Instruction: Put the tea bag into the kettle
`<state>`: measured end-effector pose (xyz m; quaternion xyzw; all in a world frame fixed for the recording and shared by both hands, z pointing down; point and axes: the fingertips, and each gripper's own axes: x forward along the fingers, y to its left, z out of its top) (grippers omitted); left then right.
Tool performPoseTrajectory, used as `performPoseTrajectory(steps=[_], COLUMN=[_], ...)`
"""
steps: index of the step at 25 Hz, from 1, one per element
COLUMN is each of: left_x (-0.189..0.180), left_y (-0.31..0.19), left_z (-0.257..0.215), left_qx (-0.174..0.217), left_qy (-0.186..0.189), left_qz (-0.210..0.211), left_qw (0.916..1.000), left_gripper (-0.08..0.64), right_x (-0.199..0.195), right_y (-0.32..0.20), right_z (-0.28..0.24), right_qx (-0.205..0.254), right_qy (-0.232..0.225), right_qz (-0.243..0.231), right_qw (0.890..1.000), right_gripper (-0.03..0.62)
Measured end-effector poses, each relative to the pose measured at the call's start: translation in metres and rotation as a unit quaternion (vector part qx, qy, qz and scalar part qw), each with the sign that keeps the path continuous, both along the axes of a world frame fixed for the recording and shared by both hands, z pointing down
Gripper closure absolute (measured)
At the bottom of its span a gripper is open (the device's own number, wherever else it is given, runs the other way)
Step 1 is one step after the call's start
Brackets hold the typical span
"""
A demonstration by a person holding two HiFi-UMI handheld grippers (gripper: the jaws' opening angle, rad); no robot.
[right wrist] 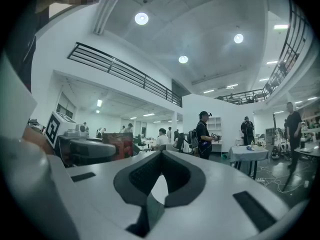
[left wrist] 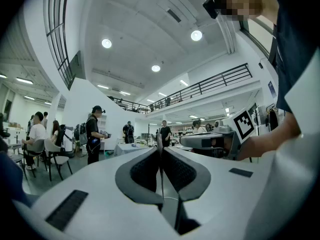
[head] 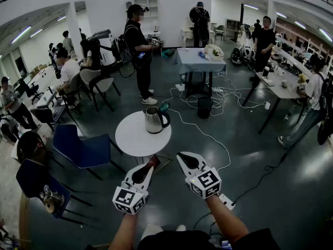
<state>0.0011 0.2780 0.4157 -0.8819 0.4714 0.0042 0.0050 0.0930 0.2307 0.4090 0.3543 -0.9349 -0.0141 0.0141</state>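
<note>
A steel kettle (head: 156, 120) with a black handle stands upright on a small round white table (head: 130, 139) ahead of me. Both grippers hover side by side just short of the table's near edge. My left gripper (head: 152, 162) is shut on a red-brown tea bag (head: 153, 161), which pokes out at the jaw tips. From the right gripper view the tea bag (right wrist: 119, 145) shows as a red packet in the left gripper (right wrist: 85, 150). My right gripper (head: 180, 156) is shut with nothing in it. The two gripper views look level across the room, so neither shows the kettle.
Blue chairs (head: 83, 147) stand left of the round table. A white cable (head: 208, 137) runs over the floor to a power strip (head: 226, 201) at the right. A cloth-covered table (head: 200, 61) and several people are farther back.
</note>
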Motion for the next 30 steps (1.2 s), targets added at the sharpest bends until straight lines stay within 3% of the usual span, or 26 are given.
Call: performPoseTrajectory(steps=[19,30], left_x=[0.012,0.01], left_y=[-0.003,-0.037], left_z=[-0.004,-0.011], left_qx=[-0.005,-0.004], left_qy=[0.013,0.024], left_qz=[-0.006,-0.002], left_qw=[0.9999,0.9997], left_gripper=[0.523,0.523], right_x=[0.018,0.019], right_y=[-0.001,-0.037], right_z=[0.0,-0.001], right_qx=[-0.009,-0.017], right_qy=[-0.015,-0.018], right_qz=[0.0,0.004], right_qw=[1.0,1.0], right_gripper=[0.575,0.575])
